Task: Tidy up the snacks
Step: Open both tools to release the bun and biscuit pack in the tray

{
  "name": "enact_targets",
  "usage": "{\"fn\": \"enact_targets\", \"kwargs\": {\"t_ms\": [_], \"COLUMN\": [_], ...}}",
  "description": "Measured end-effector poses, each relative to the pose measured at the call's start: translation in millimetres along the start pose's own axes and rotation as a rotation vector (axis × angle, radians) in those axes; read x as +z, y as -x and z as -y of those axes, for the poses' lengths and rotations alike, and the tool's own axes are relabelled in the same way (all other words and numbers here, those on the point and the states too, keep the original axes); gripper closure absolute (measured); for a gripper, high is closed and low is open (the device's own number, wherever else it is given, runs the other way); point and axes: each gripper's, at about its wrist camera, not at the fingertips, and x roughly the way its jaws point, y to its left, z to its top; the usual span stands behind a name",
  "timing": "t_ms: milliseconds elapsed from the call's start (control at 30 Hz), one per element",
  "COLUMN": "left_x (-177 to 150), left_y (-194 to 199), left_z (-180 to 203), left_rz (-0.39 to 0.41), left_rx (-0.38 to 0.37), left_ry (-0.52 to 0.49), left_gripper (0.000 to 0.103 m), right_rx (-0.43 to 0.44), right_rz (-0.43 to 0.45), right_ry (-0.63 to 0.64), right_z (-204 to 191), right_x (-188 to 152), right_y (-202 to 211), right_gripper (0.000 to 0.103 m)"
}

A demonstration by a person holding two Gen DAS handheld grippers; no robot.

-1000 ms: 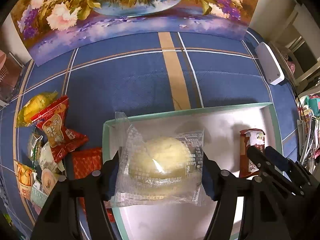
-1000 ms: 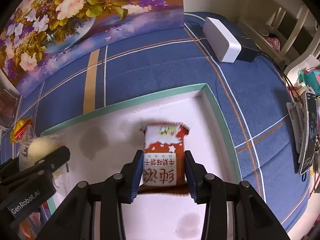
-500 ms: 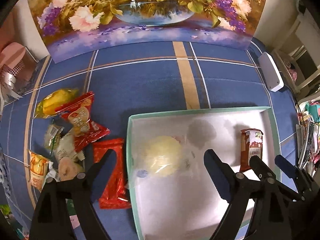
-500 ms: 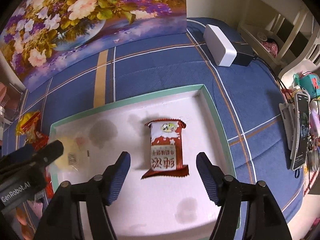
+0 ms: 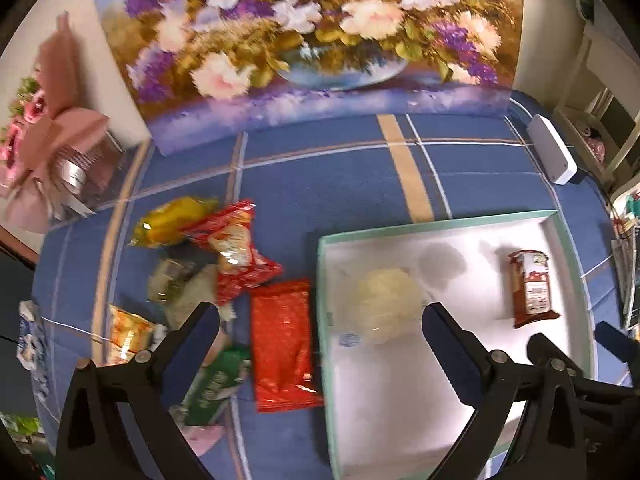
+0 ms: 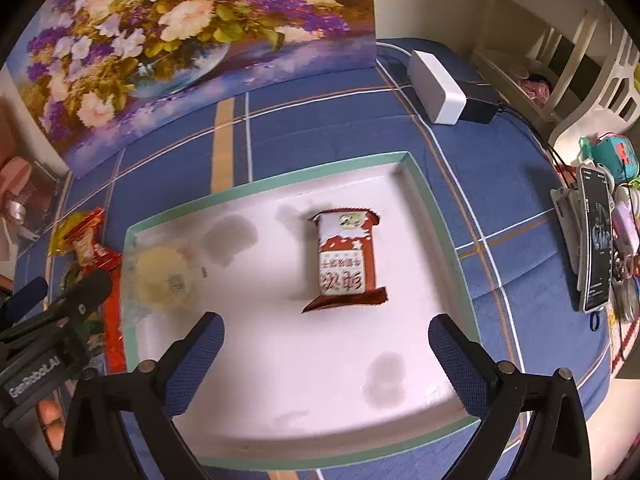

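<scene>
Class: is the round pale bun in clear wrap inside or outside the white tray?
Inside: the bun lies on the tray floor, within its green rim.

Around my work: flower painting (image 6: 188,36) upright at the back; blue plaid cloth (image 5: 320,184) over the surface; white box (image 6: 436,84) touching black adapter (image 6: 478,102); phone (image 6: 596,240) at right; pink bow (image 5: 48,148) at left.

Blue plaid tablecloth (image 6: 328,128) with white and tan stripes; white tray (image 6: 280,360), mint-green rim. Red-and-white snack packet (image 6: 346,260) at two o'clock, pale yellow bun (image 6: 162,276) at nine, glossy red packet (image 5: 284,340) outside.
</scene>
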Motion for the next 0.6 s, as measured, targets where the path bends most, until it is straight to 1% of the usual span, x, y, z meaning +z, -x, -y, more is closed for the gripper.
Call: {"fn": "enact_targets", "kwargs": {"t_ms": [133,233,367,433,533,600], "left_x": [-5,-9,-16,-20,-26,-30], "left_y": [9,15,22,24,31,32], "left_z": [-13,-24,-37,-43,-61,-69], "left_rz": [0.014,0.009,-0.004,-0.017,-0.006,-0.004], "left_rx": [0.012,-0.012,-0.025,-0.023,-0.019,-0.001], "left_ry": [0.011,0.046,0.079,0.107,0.146,0.152], "left_gripper": [0.002,0.002,0.002,0.002,0.002,0.002], "right_rx": [0.013,0.035,0.069,0.080,0.116,0.110], "right_rz": [0.009,0.026,0.045,0.055,0.068,0.080], "right_ry": [0.009,0.028,0.032,0.024,0.019,0.031], "right_z": [-7,-16,-29,-34,-46,-54], "right_x": [-4,-8,-12,-14,-17,-20], "right_y": [8,15,24,27,33,35], "right_gripper": [0.000,0.000,0.000,0.000,0.000,0.000]}}
